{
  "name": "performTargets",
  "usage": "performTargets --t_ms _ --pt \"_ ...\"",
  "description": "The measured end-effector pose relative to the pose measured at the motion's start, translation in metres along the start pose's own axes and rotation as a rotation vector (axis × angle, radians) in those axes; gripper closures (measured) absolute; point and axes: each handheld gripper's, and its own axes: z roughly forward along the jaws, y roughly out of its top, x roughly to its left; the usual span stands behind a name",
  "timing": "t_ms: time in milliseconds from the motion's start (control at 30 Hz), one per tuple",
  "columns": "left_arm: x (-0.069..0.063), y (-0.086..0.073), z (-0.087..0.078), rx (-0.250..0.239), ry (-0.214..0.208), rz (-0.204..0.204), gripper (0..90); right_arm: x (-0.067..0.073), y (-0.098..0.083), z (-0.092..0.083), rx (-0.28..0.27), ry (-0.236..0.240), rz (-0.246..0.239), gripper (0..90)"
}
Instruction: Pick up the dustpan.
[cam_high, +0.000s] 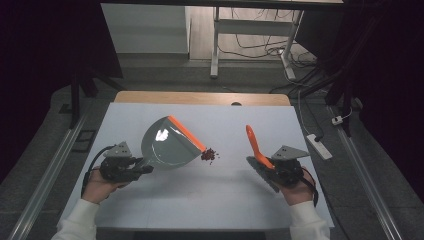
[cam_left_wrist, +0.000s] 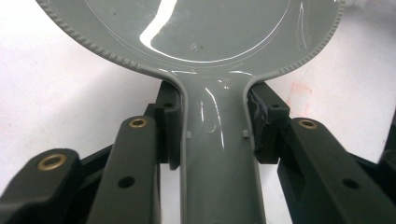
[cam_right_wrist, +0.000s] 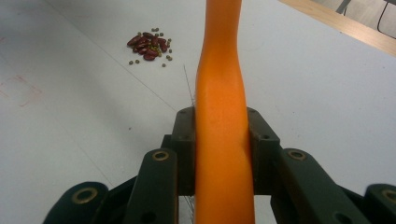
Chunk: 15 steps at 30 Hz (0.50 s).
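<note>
Two white-sleeved forearms come in at the near edge of the white-covered table (cam_high: 200, 200), one black two-jaw gripper in each hand. One grey plastic dustpan with an orange front lip (cam_high: 167, 142) and one brush with an orange plastic handle (cam_high: 256, 145) are the tools in play, along with a single small heap of dark red beans mixed with tiny greenish seeds (cam_high: 210, 155); the beans are too many and too small to count. That heap lies on the cloth just in front of the dustpan's orange lip, between the pan and the brush, nothing else standing between them. The left gripper (cam_high: 141, 167) is clamped on the dustpan's grey handle (cam_left_wrist: 217, 154), its pads (cam_left_wrist: 169, 126) pressing on both sides just below where the handle widens into the pan, and the pan sits tilted with its lip down toward the beans. The right gripper (cam_high: 270, 167) is clenched around the brush handle (cam_right_wrist: 223, 121), which rises steeply from between the jaws, and the grey bristle end lies low by that hand. Beyond the far wooden edge of the table are a white desk frame (cam_high: 216, 45) and loose cables on the floor, and a white power strip (cam_high: 319, 146) lies on the floor beside the table's right edge.
</note>
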Motion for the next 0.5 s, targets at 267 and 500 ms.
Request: performTargets --t_ms 267,500 --pt "-0.006 -0.006 0.004 0.032 -0.059 0.035 61.9 0.005 0.0 0.005 0.011 0.01 -0.007 70.1" --pt "-0.01 -0.007 0.017 0.109 -0.06 0.052 61.8 0.005 0.002 0.01 0.002 0.026 -0.002 70.1"
